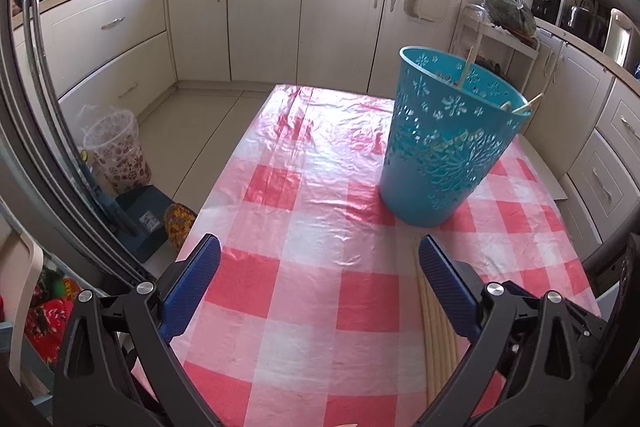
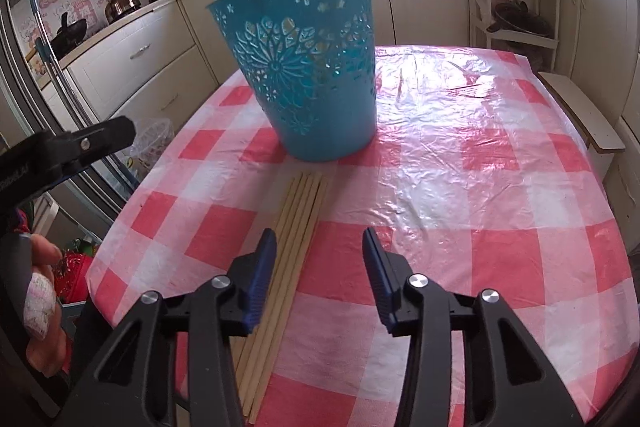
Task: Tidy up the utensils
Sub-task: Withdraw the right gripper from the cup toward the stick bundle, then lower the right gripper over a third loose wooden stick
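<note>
A blue perforated plastic basket (image 1: 444, 143) stands upright on the red-and-white checked tablecloth, with wooden sticks leaning inside it (image 1: 466, 67). It also shows in the right wrist view (image 2: 308, 67). Several wooden chopsticks (image 2: 292, 235) lie side by side on the cloth in front of the basket; in the left wrist view they lie under my right-hand finger (image 1: 436, 323). My left gripper (image 1: 320, 267) is open and empty above the cloth. My right gripper (image 2: 320, 267) is open and empty, its left finger (image 2: 262, 275) over the chopsticks.
The table (image 2: 480, 187) stands in a kitchen with cream cabinets (image 1: 264, 23) behind. A white bin (image 1: 116, 147) and a blue box (image 1: 144, 219) stand on the floor to the left. A white rack (image 2: 516, 3) stands at the back right. The left gripper's body (image 2: 68, 151) shows at the left.
</note>
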A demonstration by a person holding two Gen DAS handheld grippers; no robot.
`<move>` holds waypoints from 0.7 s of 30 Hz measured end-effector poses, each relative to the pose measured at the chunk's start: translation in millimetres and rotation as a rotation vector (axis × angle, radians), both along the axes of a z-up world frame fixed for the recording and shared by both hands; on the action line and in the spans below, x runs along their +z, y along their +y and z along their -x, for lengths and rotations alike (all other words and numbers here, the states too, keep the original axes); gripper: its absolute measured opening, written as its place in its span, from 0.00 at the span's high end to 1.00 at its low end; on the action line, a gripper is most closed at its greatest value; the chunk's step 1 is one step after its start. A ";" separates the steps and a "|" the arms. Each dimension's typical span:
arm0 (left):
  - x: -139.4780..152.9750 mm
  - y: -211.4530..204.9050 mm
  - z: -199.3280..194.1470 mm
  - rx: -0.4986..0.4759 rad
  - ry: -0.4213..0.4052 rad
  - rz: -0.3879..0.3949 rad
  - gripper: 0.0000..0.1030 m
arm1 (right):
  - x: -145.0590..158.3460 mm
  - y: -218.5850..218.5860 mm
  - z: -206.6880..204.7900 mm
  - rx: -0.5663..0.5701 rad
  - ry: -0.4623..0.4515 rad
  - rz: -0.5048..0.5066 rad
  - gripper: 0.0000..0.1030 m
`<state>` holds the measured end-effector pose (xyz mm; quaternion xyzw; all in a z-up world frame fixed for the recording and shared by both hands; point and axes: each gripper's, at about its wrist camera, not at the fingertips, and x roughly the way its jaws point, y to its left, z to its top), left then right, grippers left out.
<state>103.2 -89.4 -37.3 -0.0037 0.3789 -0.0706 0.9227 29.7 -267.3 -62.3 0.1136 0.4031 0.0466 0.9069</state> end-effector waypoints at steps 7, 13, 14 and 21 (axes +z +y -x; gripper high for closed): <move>-22.5 4.4 4.3 0.005 0.067 -0.018 0.07 | -13.4 4.9 -12.0 -0.004 0.054 0.017 0.69; -29.7 -6.0 4.4 -0.020 0.090 -0.046 0.07 | -20.6 13.4 -21.2 0.006 0.074 0.070 0.78; -31.2 -7.9 3.7 -0.022 0.095 -0.049 0.07 | -20.7 14.0 -21.1 0.012 0.073 0.085 0.81; -48.8 -39.3 -9.6 -0.077 0.153 -0.101 0.07 | -21.1 2.6 -20.0 0.056 0.073 0.123 0.94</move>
